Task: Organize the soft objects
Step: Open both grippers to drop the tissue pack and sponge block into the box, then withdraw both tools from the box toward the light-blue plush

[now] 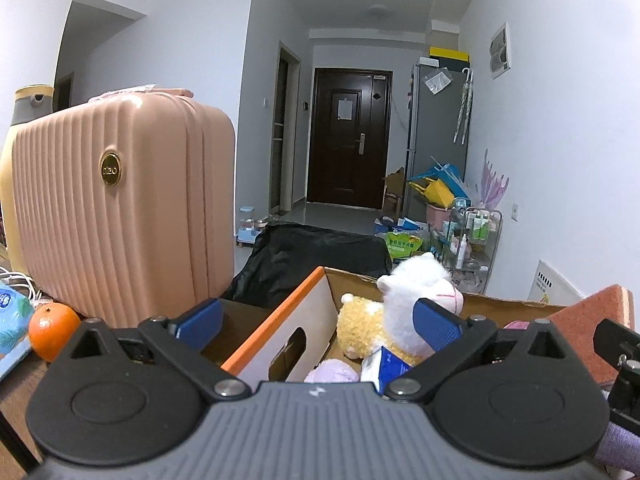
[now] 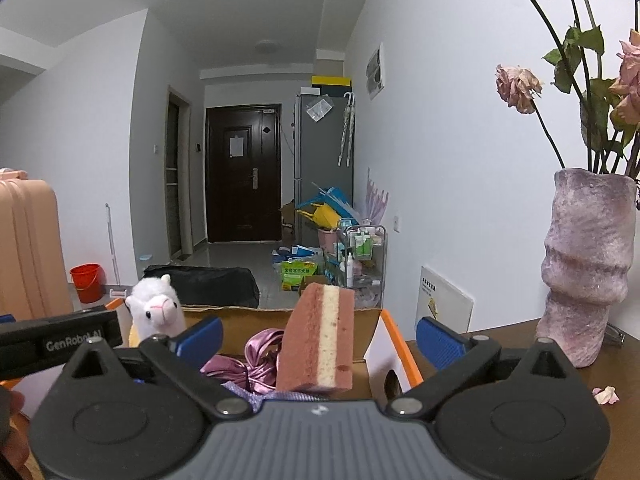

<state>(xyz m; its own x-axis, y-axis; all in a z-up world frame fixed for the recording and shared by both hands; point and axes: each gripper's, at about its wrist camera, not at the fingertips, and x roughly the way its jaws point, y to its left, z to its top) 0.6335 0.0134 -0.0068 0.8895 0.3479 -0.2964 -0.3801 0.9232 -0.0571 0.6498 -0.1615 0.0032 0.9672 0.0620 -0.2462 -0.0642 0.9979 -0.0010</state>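
An open cardboard box (image 1: pixel 276 326) with an orange rim holds soft things. A white and yellow alpaca plush (image 1: pixel 400 308) sits inside it, above a lilac plush (image 1: pixel 332 372) and a blue-white packet (image 1: pixel 388 366). My left gripper (image 1: pixel 320 322) is open over the box's left wall, its right pad in front of the alpaca without pressing it. In the right wrist view a pink and cream sponge (image 2: pixel 320 340) stands on end in the box (image 2: pixel 400 344), beside pink satin cloth (image 2: pixel 260 354). My right gripper (image 2: pixel 318 336) is open, pads well clear of the sponge.
A pink ribbed suitcase (image 1: pixel 120 208) stands left of the box, with an orange (image 1: pixel 52 330) and a tissue pack (image 1: pixel 12 316) near it. A mauve vase (image 2: pixel 584 272) of dried roses stands on the brown table (image 2: pixel 560 380) to the right. A black bag (image 1: pixel 312 256) lies on the floor beyond.
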